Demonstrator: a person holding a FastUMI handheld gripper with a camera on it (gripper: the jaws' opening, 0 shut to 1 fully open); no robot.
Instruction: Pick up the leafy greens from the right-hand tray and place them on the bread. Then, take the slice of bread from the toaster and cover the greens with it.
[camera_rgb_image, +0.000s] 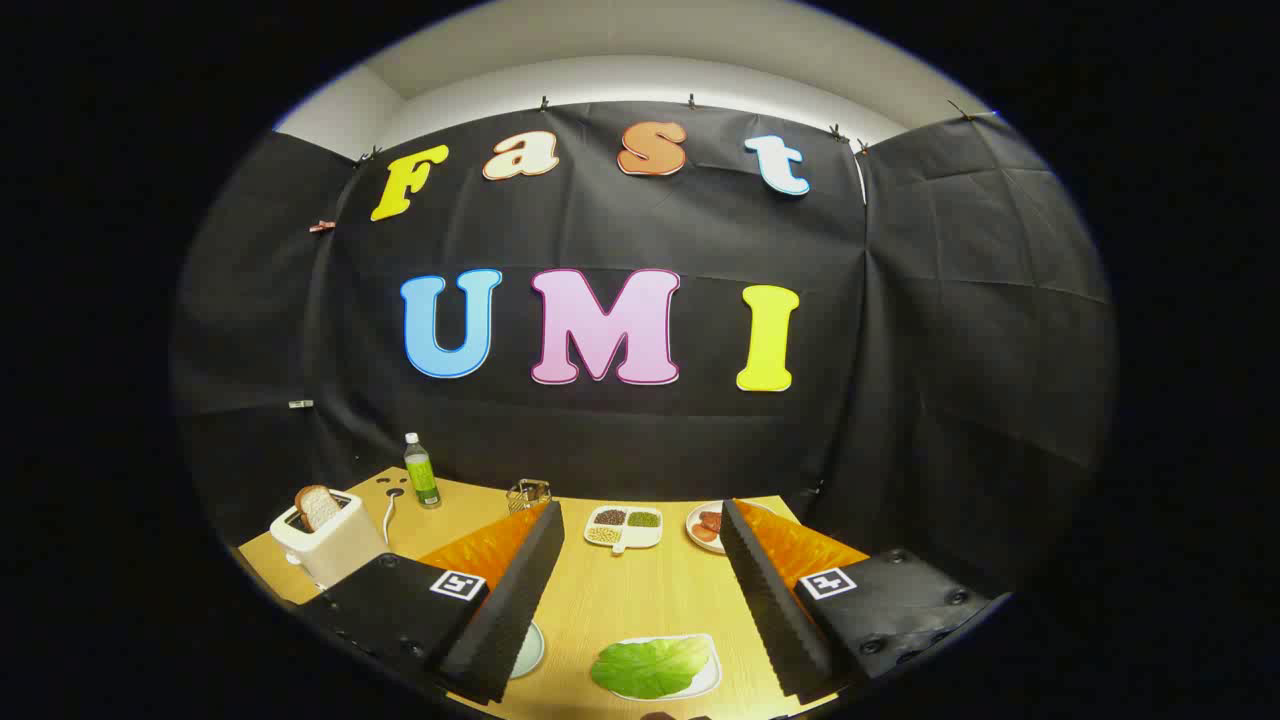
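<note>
Lettuce leaf (650, 667) on white tray (712, 678) at near surface edge, untouched; tool (640, 590) wide open, empty. Bread slice (318, 507) in toaster (325, 545), far-left corner. Nothing done.

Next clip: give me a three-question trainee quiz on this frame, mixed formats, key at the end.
1. True or false: the tool is shut on the leafy greens.
2. Multiple choice: the slice of bread is A) flat on the table, B) standing in the toaster, C) on the sectioned dish.
3. Fill in: the bottle stands beyond the toaster, near the booth's ____.

Key: 1 false, since the fingers are spread apart with the greens on their tray between them, untouched; 2 B; 3 wall.
</note>
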